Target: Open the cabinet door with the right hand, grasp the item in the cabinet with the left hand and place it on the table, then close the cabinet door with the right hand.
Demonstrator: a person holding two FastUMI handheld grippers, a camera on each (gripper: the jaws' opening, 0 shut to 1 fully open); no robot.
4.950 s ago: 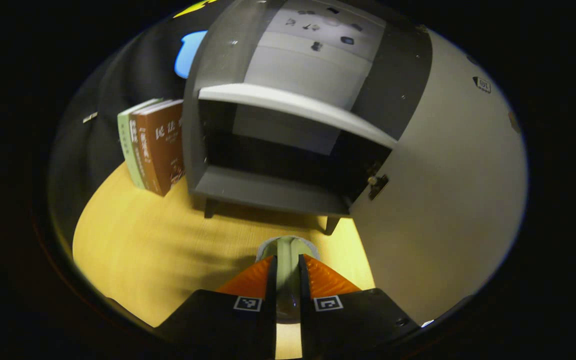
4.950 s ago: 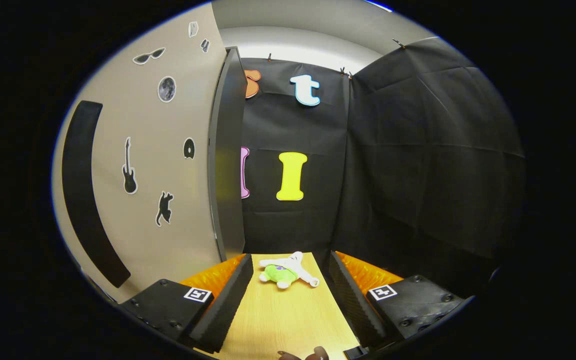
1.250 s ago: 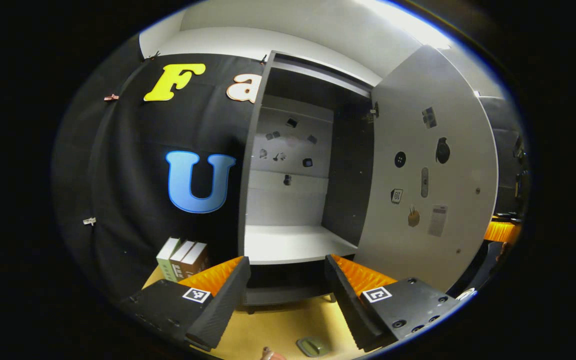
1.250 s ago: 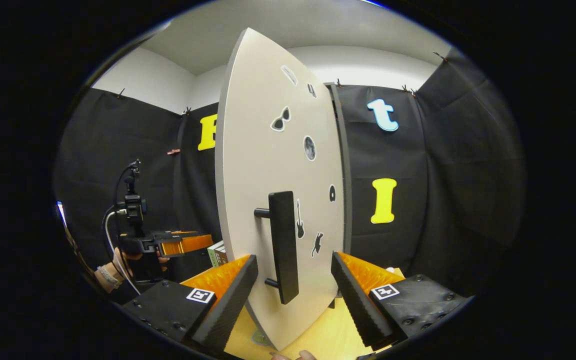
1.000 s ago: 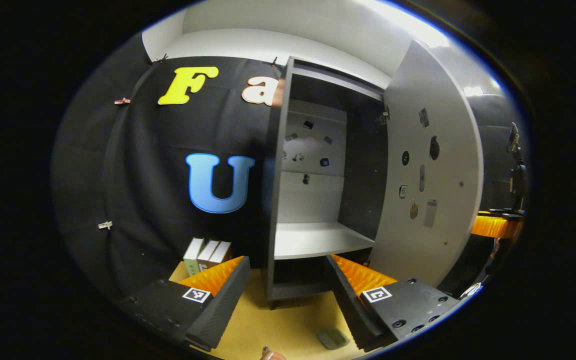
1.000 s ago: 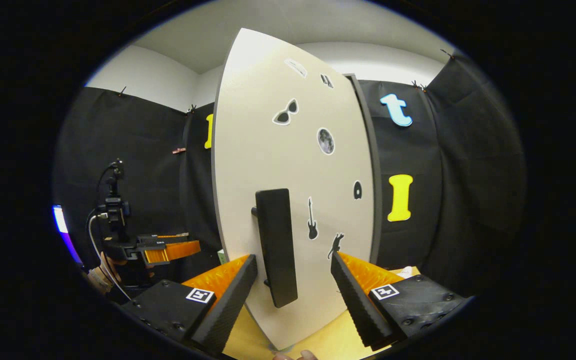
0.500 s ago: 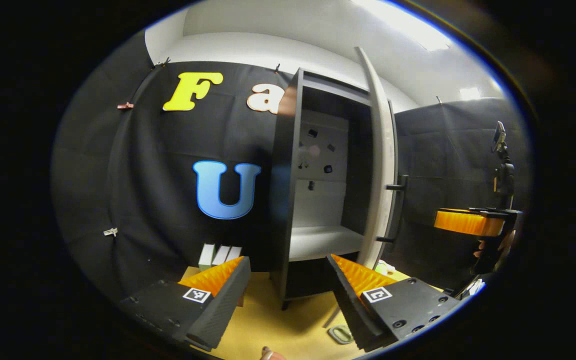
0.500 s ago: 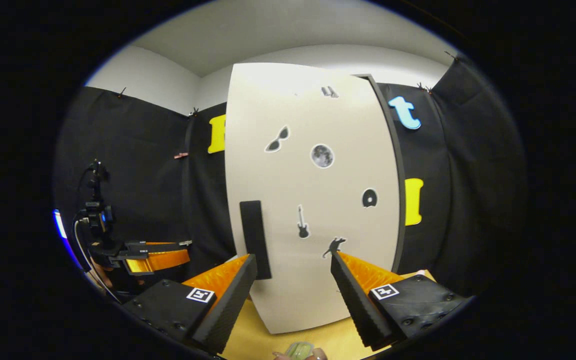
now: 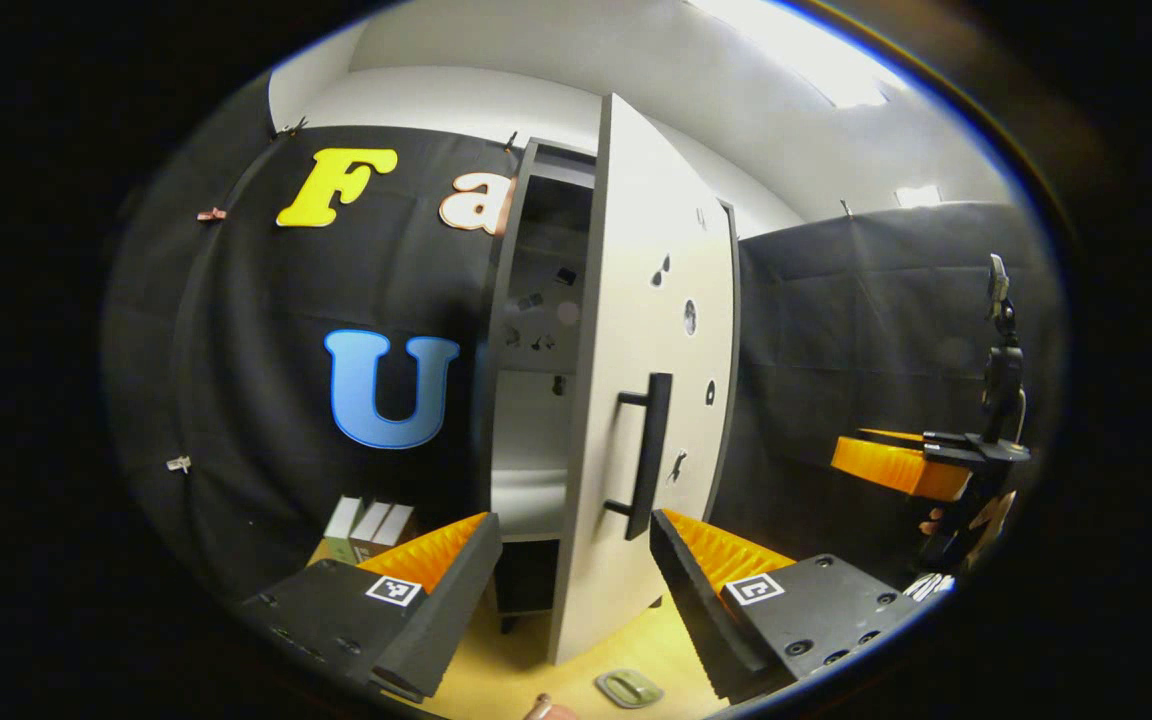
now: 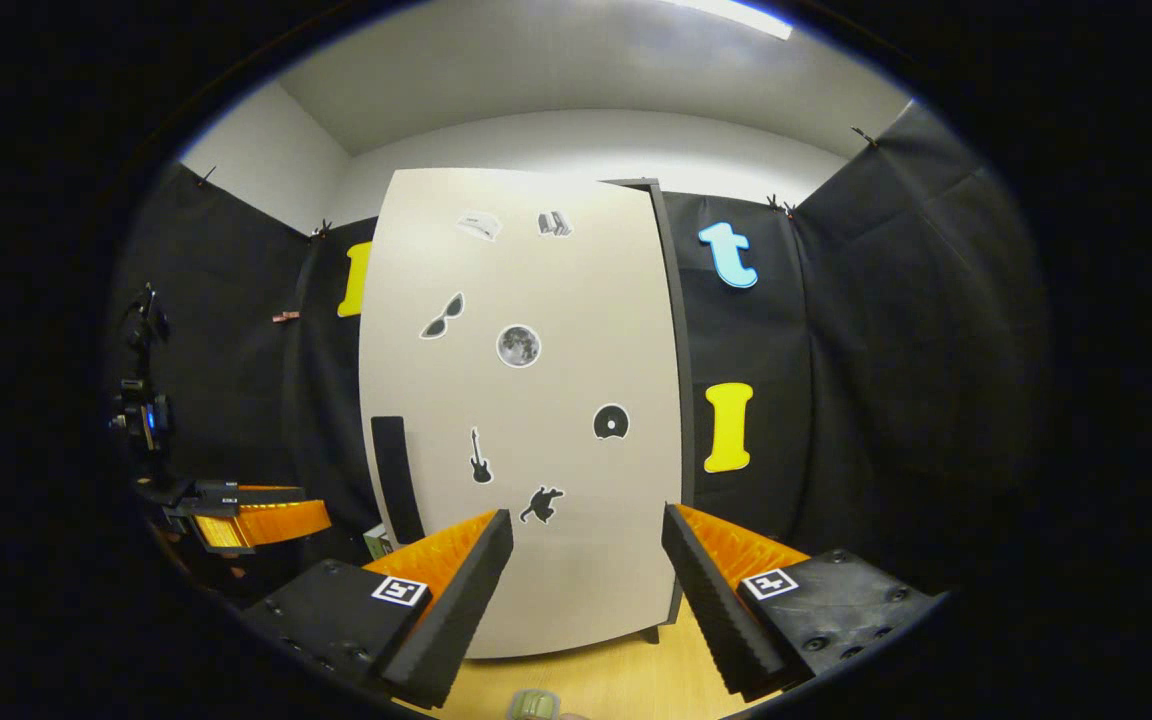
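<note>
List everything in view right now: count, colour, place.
cabinet: 1, dark grey body, pale inside, on the table against the booth wall
cabinet door: 1, beige with black stickers, swung nearly shut, gap on its handle side
door handle: 1, black bar, upright on the door's front
books: about 3, green and brown, upright, next to the cabinet on the side away from the hinges
small item: 1, greenish, on the table before the cabinet
table: 1, light wood
left gripper: 1, open, empty, facing the gap
right gripper: 1, open, empty, facing the door
</note>
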